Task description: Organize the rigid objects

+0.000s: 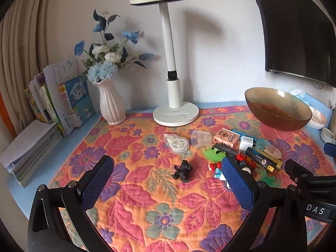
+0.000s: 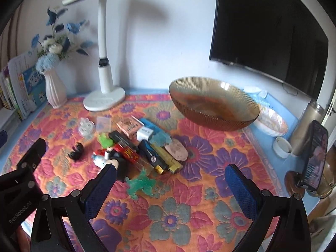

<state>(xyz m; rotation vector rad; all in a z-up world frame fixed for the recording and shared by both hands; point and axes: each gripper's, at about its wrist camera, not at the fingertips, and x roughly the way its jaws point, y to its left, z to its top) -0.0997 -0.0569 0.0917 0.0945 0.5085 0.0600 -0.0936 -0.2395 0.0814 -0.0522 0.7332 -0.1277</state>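
Both grippers hovered above the floral cloth (image 1: pixel 130 205) near its front edge. Left gripper (image 1: pixel 166 180): jaws wide apart, nothing between them. Right gripper (image 2: pixel 171 185): jaws likewise spread, empty.

Small rigid items lay heaped at mid-cloth, toward the right side. Black figurine (image 1: pixel 182 173) stood apart from the heap, on its left, directly ahead of the left gripper. Behind it lay a clear tape dispenser (image 1: pixel 176 143) and a clear plastic cup (image 1: pixel 201 138) tipped on its side. Pink box (image 1: pixel 226 138), white charger (image 1: pixel 246 143) and black lighter (image 1: pixel 260 159) touched one another in the heap; green translucent toy (image 2: pixel 141 184) lay at its front.

Amber glass bowl (image 2: pixel 214 103) sat at the back right corner of the cloth, empty. Desk lamp (image 1: pixel 175 113) and vase (image 1: pixel 111 107) stood along the back edge.
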